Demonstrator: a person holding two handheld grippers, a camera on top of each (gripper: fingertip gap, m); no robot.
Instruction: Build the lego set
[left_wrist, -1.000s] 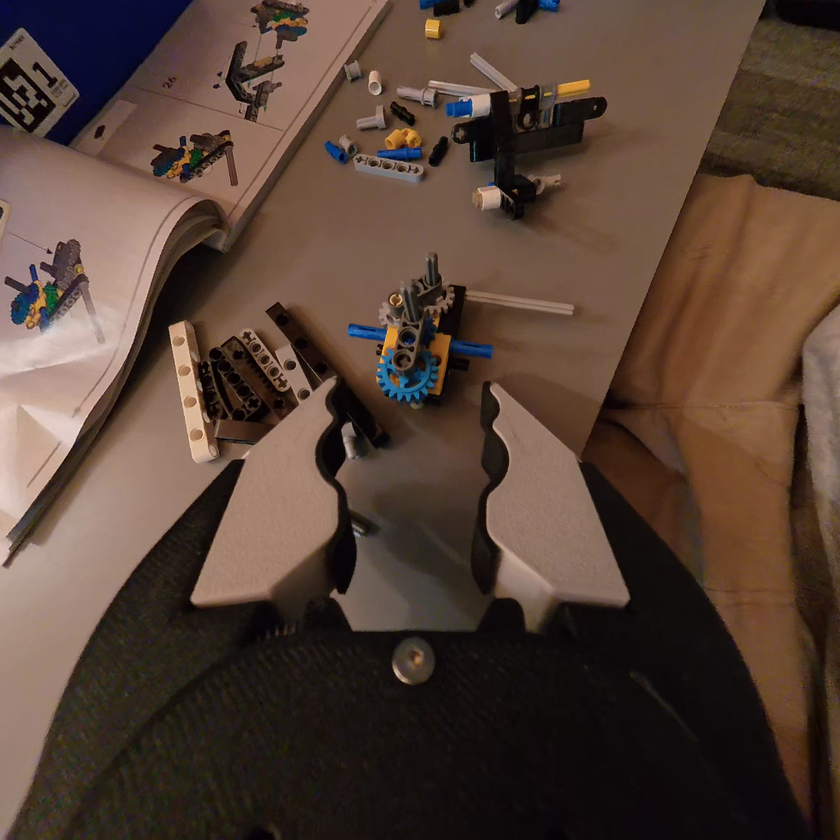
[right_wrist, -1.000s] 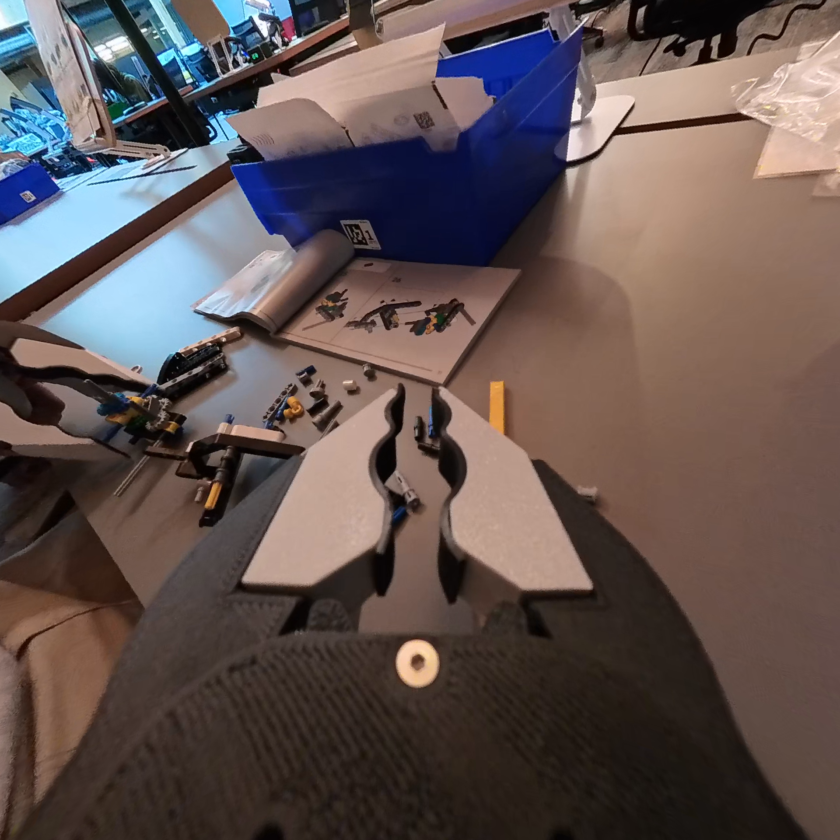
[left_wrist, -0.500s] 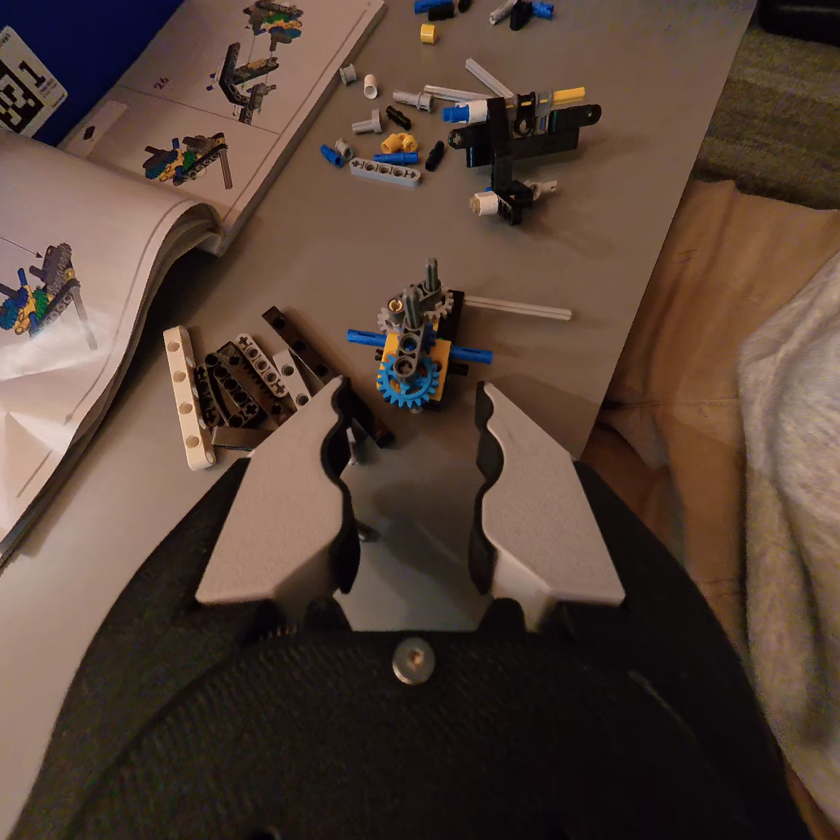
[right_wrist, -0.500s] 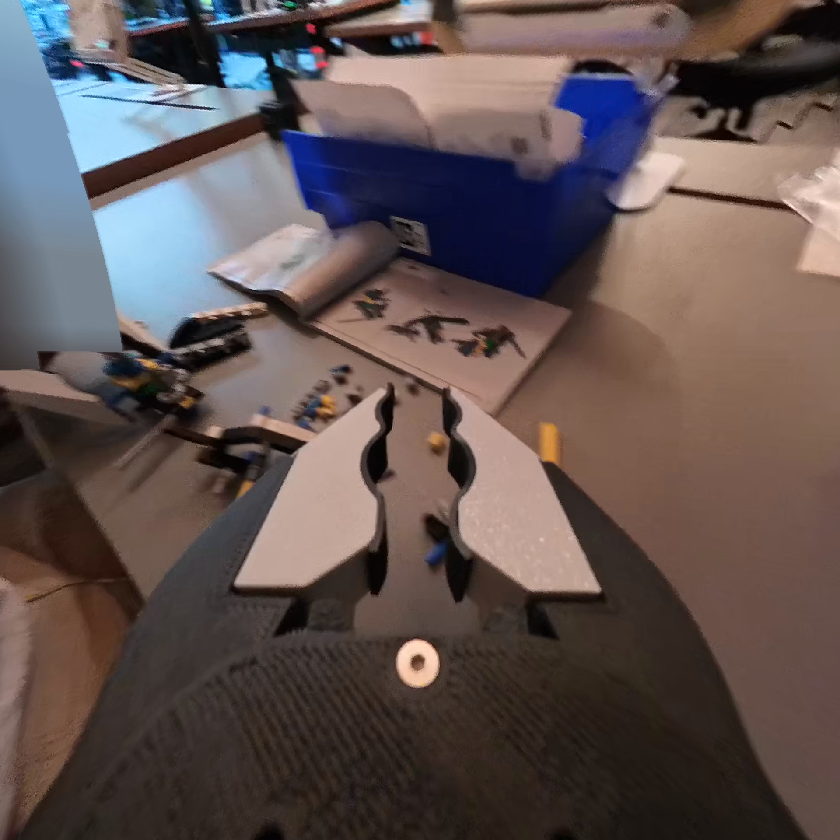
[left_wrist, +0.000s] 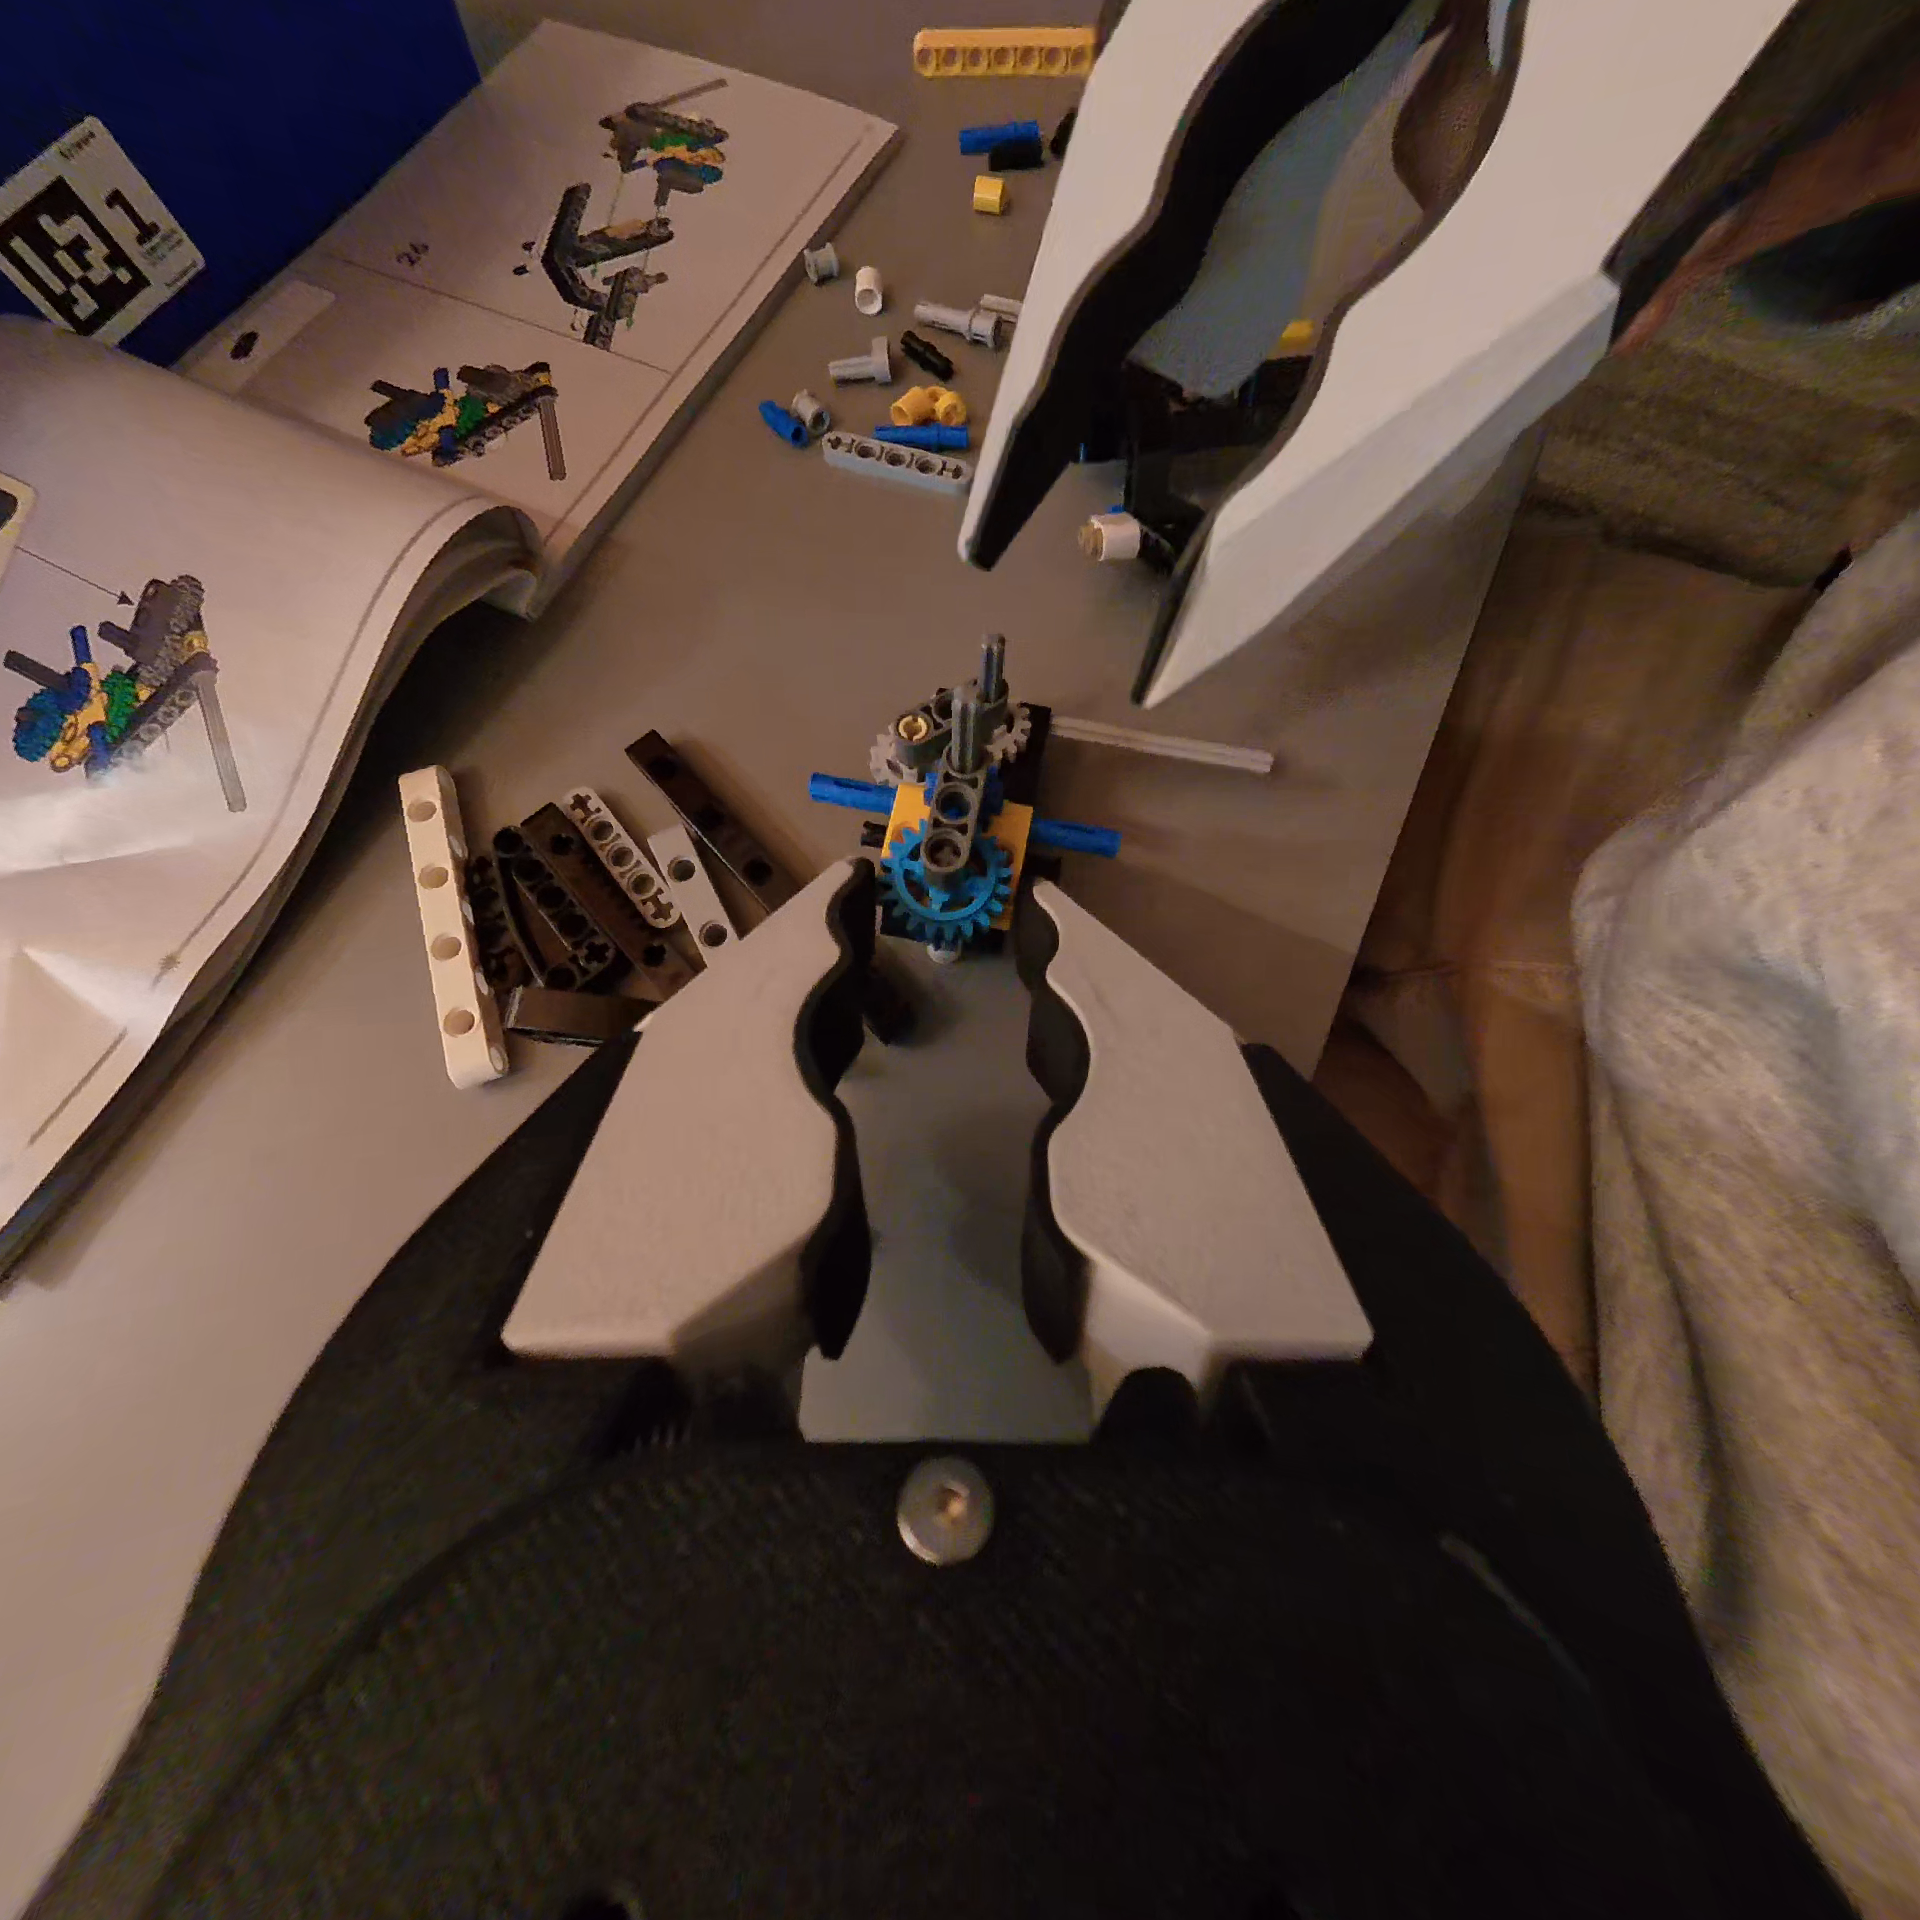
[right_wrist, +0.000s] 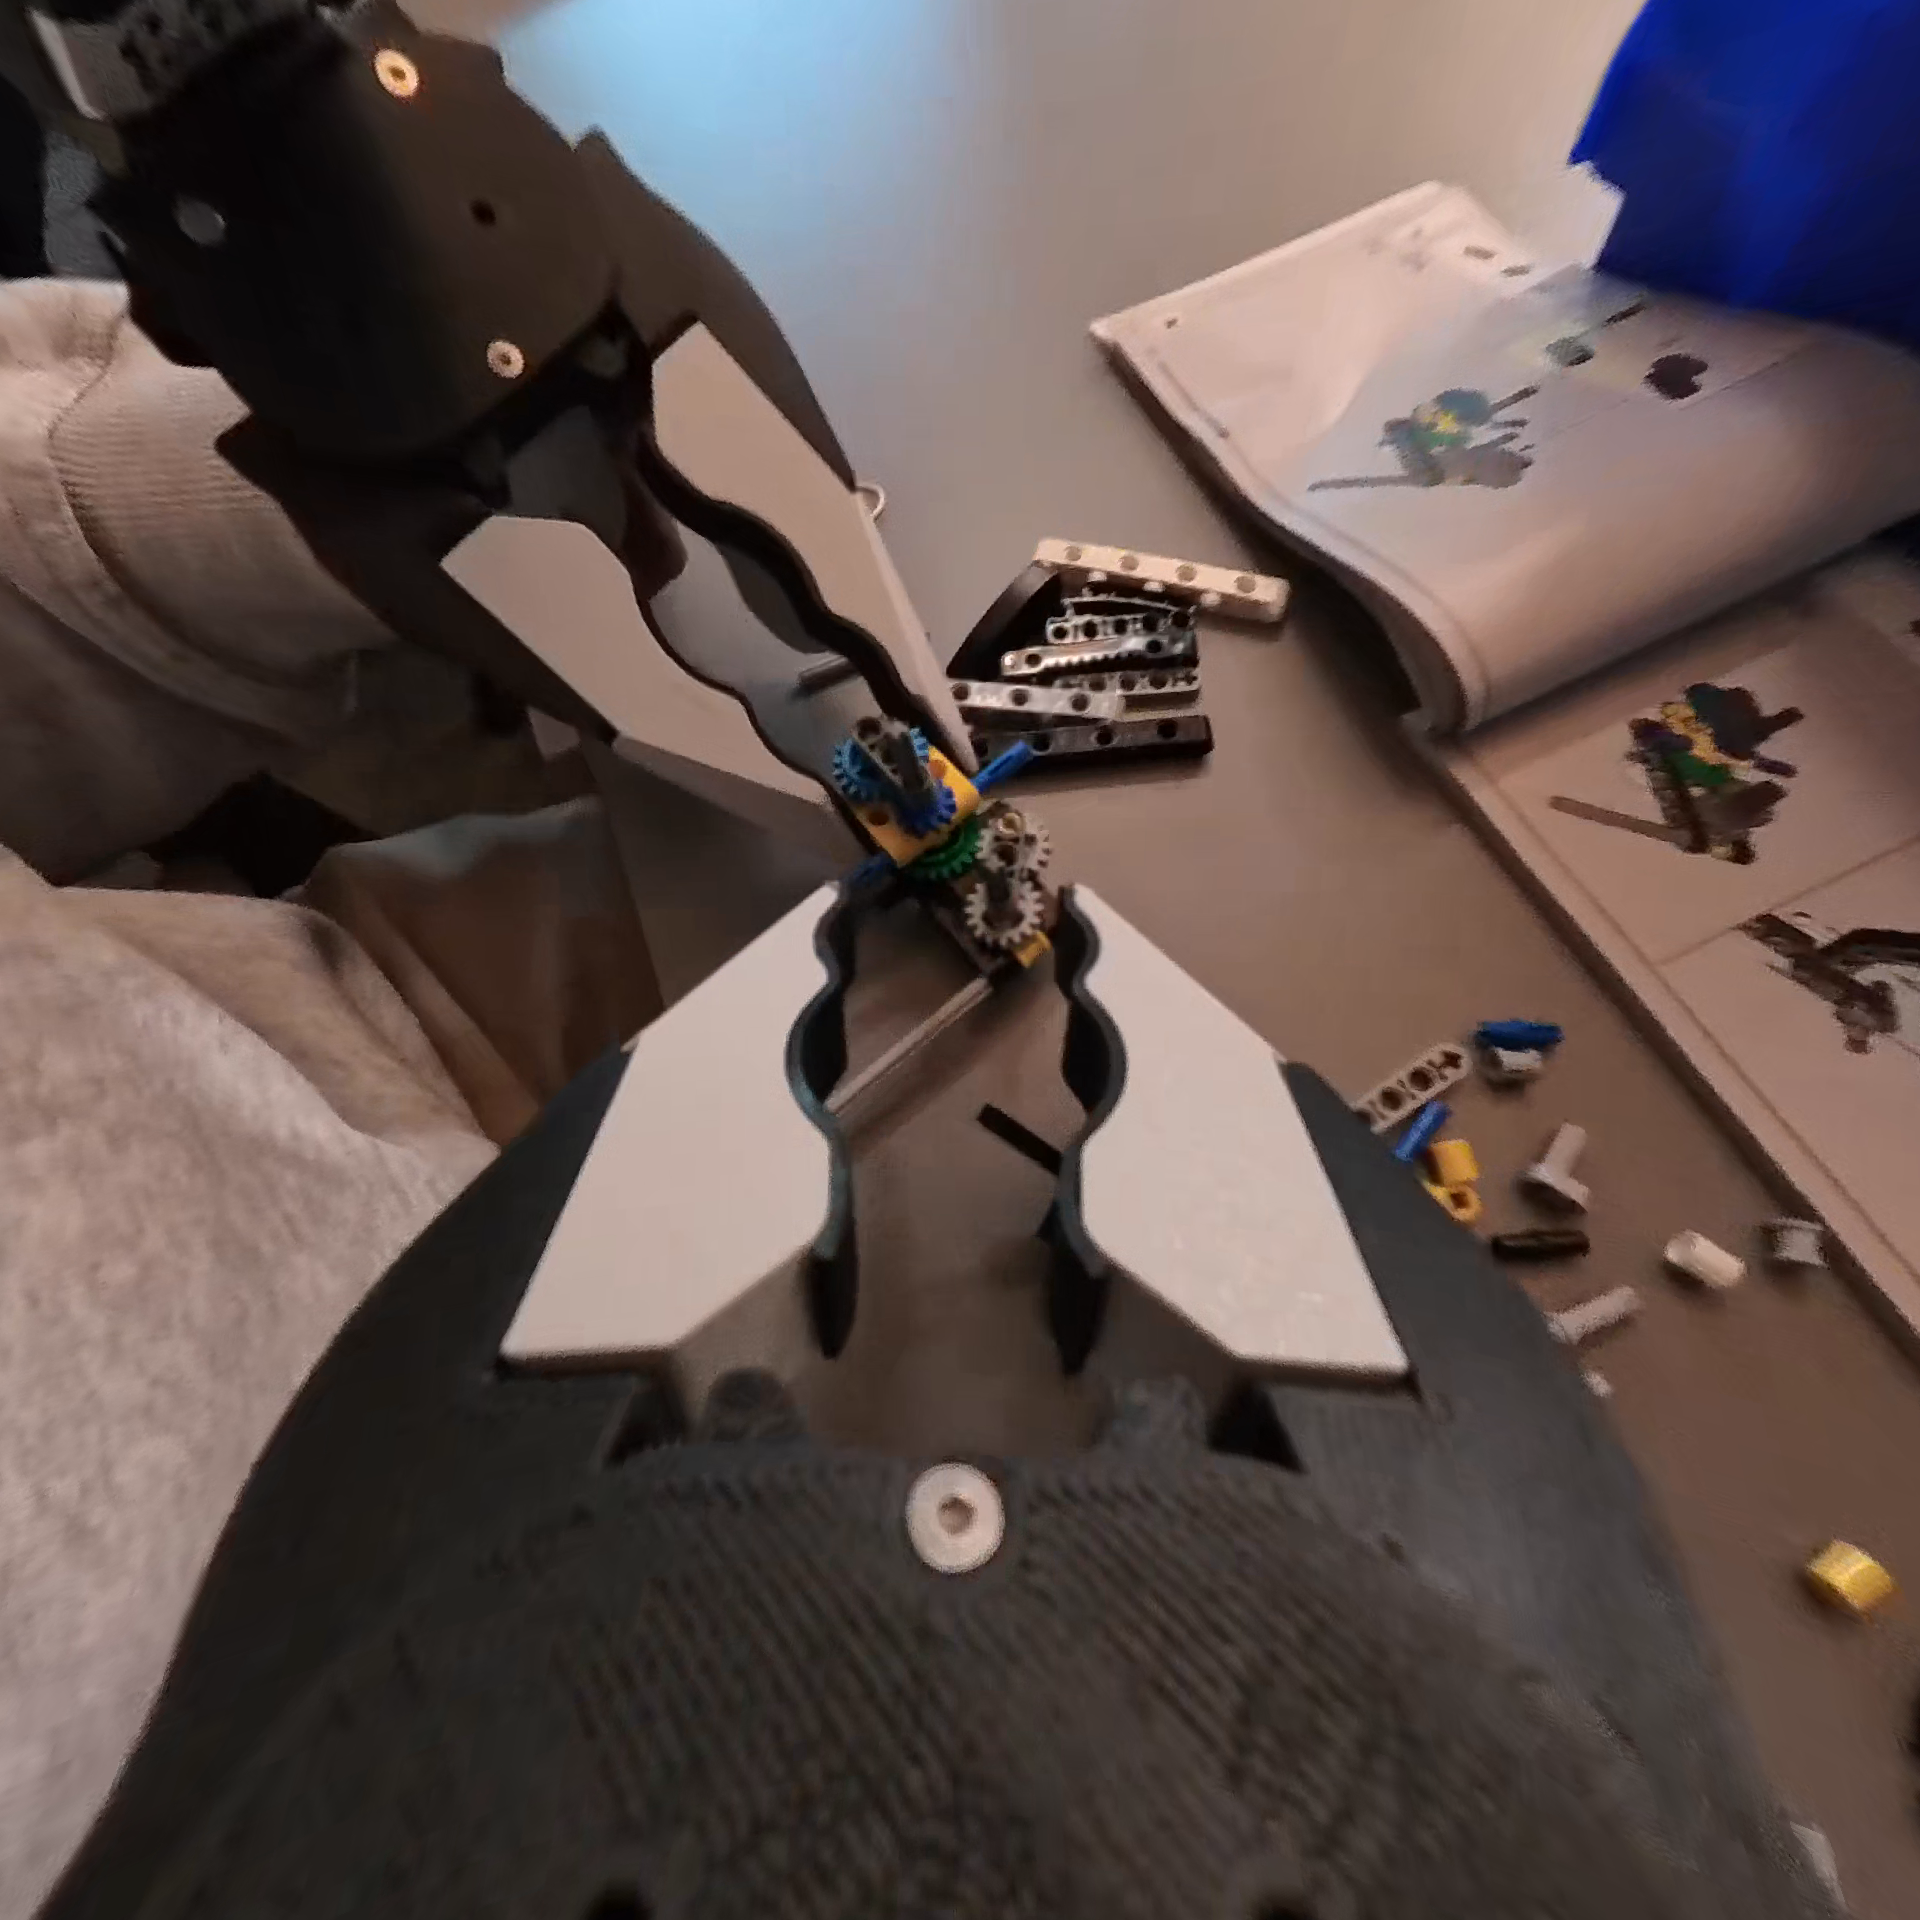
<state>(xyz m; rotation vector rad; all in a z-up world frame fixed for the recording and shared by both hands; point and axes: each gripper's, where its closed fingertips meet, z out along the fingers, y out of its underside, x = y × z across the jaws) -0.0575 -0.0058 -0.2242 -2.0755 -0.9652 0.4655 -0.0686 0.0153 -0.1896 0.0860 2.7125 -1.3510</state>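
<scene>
The small gear assembly (left_wrist: 954, 821), with a yellow block, a blue gear, grey gears and blue pins, stands on the grey table (left_wrist: 727, 644). My left gripper (left_wrist: 948, 902) has its jaws closed in on the assembly's near end, with the tips against the blue gear's sides. My right gripper (right_wrist: 951, 899) is open and empty, and its tips flank the grey-gear end of the assembly (right_wrist: 935, 821). The left gripper (right_wrist: 899, 800) shows there from the upper left. The right gripper (left_wrist: 1070, 623) hangs over the black frame sub-assembly (left_wrist: 1153, 478) and hides most of it.
A pile of black, grey and white beams (left_wrist: 582, 904) lies left of the assembly. Also in view are an open instruction booklet (left_wrist: 260, 582), scattered small pins and connectors (left_wrist: 894, 384), a yellow beam (left_wrist: 1003, 52), a white axle (left_wrist: 1153, 743) and a blue bin (right_wrist: 1766, 135). The table edge and a person's lap are to the right.
My left gripper moved forward and narrowed its jaws onto the gear assembly. My right gripper swung from the loose parts over to the assembly and opened wider.
</scene>
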